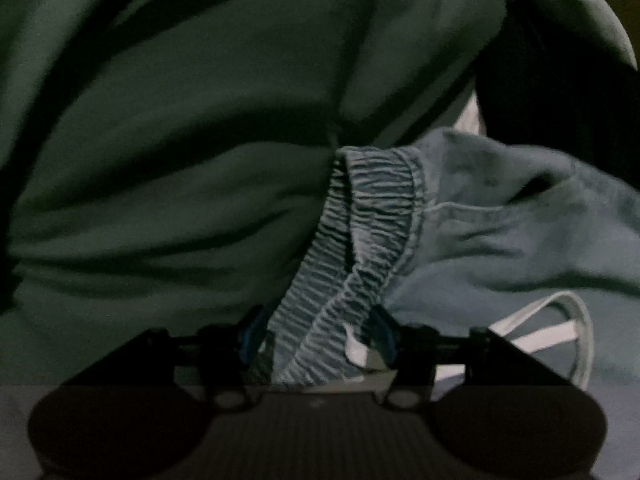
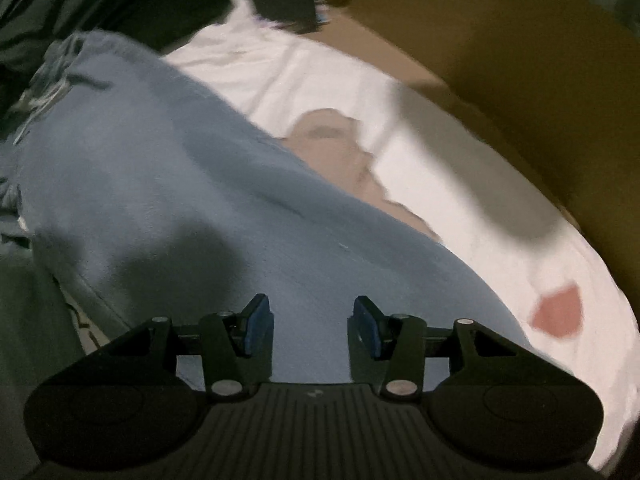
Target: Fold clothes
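A blue garment (image 1: 500, 232) lies crumpled in the left wrist view, its ribbed elastic waistband (image 1: 372, 208) standing up and running down between the jaws of my left gripper (image 1: 318, 336). The jaws stand apart on either side of the band, and the pads do not seem to press it. A white drawstring (image 1: 560, 328) loops out at the right. In the right wrist view the same blue garment (image 2: 180, 168) spreads out flat. My right gripper (image 2: 311, 328) hovers over its near part, open, with nothing between the fingers.
Dark green cloth (image 1: 180, 140) fills the left and top of the left wrist view. A white garment (image 2: 320, 80) with a tan print (image 2: 332, 148) and a red patch (image 2: 556, 316) lies under and beside the blue one. A brown surface (image 2: 520, 60) is at the right.
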A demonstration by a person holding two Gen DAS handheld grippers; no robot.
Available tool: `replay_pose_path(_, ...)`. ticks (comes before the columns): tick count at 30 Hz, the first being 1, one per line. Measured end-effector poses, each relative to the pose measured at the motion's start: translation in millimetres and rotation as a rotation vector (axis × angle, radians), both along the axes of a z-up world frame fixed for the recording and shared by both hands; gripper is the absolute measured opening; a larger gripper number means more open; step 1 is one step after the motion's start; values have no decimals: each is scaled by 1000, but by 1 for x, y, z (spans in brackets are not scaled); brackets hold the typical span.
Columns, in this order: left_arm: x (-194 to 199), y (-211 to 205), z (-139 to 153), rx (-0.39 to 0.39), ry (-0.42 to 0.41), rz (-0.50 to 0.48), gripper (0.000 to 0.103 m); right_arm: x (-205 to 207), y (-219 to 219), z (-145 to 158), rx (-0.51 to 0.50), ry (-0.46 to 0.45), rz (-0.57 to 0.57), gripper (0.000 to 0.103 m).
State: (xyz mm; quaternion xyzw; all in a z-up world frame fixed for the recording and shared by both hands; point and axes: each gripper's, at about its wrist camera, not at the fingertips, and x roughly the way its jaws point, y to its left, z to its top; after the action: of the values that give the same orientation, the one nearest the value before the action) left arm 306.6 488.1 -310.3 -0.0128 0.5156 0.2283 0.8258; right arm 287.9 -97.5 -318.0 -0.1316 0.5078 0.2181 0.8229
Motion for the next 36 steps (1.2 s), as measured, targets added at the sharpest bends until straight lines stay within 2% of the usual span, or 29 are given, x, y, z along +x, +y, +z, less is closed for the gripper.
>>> replay_pose_path(3, -4, -13, 12, -1, -14, 28, 63, -13, -25, 9, 27, -30, -99, 54)
replay_pose_path(8, -4, -36, 34, 0, -56, 35, 70, -40, -66, 25, 100, -97, -242, 54)
replay_pose_path(10, -8, -45, 39, -10, -78, 20, 76, -49, -82, 30, 125, -124, -309, 54)
replay_pose_path(14, 0, -83, 37, -27, -94, -45, 76, -56, -109, 38, 190, -182, -457, 54)
replay_pose_path(17, -2, -111, 40, -38, -104, -80, 79, -57, -121, 45, 200, -201, -460, 54)
replay_pose_path(21, 0, -144, 46, -70, -117, -86, 80, -58, -137, 52, 232, -220, -518, 54)
replay_pose_path(26, 21, -178, 55, -87, -143, -127, 82, -57, -156, 54, 226, -268, -582, 54)
replay_pose_path(31, 31, -220, 49, -117, -186, -148, 85, -49, -174, 38, 265, -285, -663, 54)
replay_pose_path(36, 39, -261, 37, -130, -159, -236, 85, -41, -185, 25, 255, -293, -667, 54)
